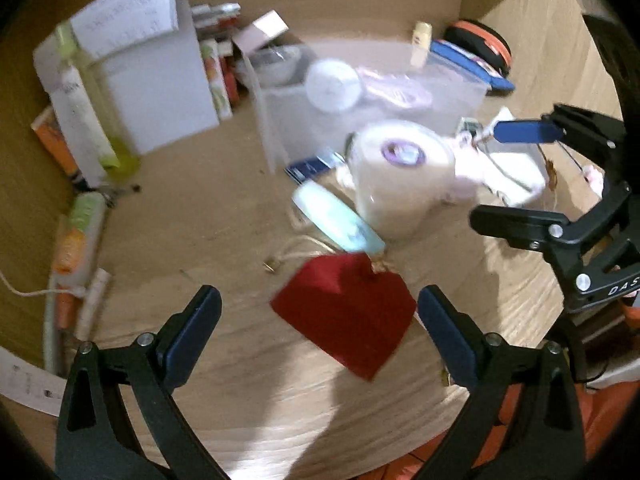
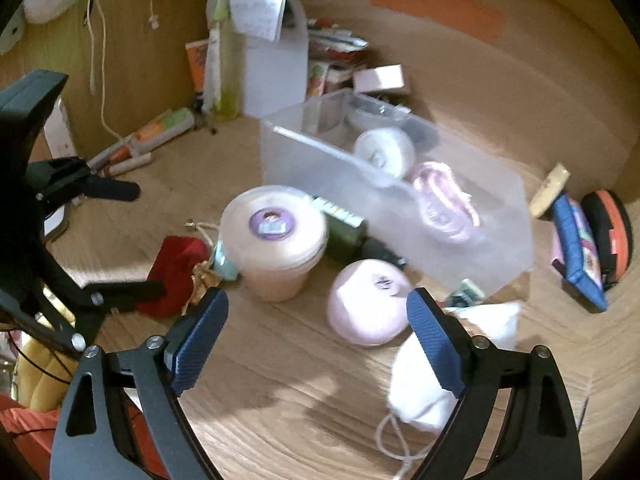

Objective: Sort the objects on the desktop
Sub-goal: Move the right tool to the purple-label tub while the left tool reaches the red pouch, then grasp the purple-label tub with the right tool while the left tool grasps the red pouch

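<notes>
My left gripper (image 1: 319,298) is open and points down at a red pouch (image 1: 348,316) lying on the wooden desk between its fingers, with no pad touching it. Beyond the pouch lie a pale blue tube (image 1: 336,220) and a lidded cream cup (image 1: 400,176) with a purple sticker. My right gripper (image 2: 317,300) is open above the desk. A round pink case (image 2: 368,304) lies just inside its right finger, apart from the pad. A white cloth pouch (image 2: 420,380) with a cord lies under that finger. A clear plastic bin (image 2: 304,160) behind holds a white roll and a pink coil.
A white box (image 1: 160,92), a green bottle and several tubes (image 1: 76,240) crowd the back left corner. A blue pouch (image 2: 576,248) and an orange-and-black case (image 2: 612,232) lie at the right. Wooden walls close in the desk at the back and left.
</notes>
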A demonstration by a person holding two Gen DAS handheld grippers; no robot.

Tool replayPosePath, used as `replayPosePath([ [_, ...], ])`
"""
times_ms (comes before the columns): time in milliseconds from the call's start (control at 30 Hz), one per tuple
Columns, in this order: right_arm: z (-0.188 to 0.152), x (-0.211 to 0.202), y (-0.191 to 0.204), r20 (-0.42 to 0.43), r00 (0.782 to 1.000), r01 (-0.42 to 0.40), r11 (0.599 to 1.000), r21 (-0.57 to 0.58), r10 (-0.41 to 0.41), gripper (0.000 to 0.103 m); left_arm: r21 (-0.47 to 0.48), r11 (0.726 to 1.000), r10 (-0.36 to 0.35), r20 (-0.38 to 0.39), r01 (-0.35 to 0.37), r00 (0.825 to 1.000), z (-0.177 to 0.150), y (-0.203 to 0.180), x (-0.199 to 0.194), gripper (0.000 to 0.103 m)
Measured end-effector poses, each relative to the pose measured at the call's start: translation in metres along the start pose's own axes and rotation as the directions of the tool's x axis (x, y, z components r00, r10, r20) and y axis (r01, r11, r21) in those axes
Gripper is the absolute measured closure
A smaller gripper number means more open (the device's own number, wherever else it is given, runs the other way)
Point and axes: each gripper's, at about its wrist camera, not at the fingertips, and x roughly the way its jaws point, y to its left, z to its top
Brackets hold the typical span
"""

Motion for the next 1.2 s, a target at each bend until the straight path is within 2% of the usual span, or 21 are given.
replayPosePath([
  [300,0.012,0.033,0.010,-0.048,0.997,-0.060,0.998,-0.010,0.060,0.014,-0.008,0.999,-0.039,-0.073,0.039,0.997,-0.001,-0.004,0.034,0.003],
  [500,0.023,0.046,0.015,-0.027,0.997,-0.075,0.997,-0.018,0.075,0.015,0.008,0.999,-0.036,-0.015,0.036,0.999,-0.005,-0.007,0.033,0.005],
  [533,0.024,0.047,0.015,-0.023,0.997,-0.079,0.997,-0.018,0.078,0.015,0.008,0.999,-0.037,-0.007,0.037,0.999,-0.005,-0.006,0.032,0.007],
  [633,0.027,0.054,0.016,-0.019,0.996,-0.088,0.996,-0.018,0.087,0.024,0.005,0.999,-0.036,0.021,0.036,0.999,-0.006,-0.003,0.028,0.024],
  [700,0.028,0.059,0.015,-0.020,0.995,-0.102,0.995,-0.022,0.101,0.036,-0.006,0.999,-0.039,0.033,0.039,0.999,-0.007,0.001,0.026,0.028],
  [933,0.022,0.055,0.014,-0.018,0.994,-0.112,0.993,-0.020,0.112,0.039,-0.056,0.997,-0.042,0.086,0.046,0.995,-0.014,0.012,0.012,0.050],
  [1067,0.018,0.049,0.010,-0.015,0.991,-0.135,0.991,0.007,0.135,0.039,-0.078,0.996,-0.043,0.119,0.053,0.992,-0.015,0.014,-0.001,0.068],
  [1133,0.017,0.043,0.008,-0.003,0.989,-0.145,0.989,0.020,0.146,0.039,-0.080,0.996,-0.040,0.128,0.050,0.991,-0.016,0.013,-0.005,0.073],
  [1200,0.017,0.037,0.006,0.013,0.989,-0.149,0.989,0.022,0.149,0.047,-0.085,0.996,-0.030,0.129,0.041,0.991,-0.017,0.013,-0.006,0.073],
])
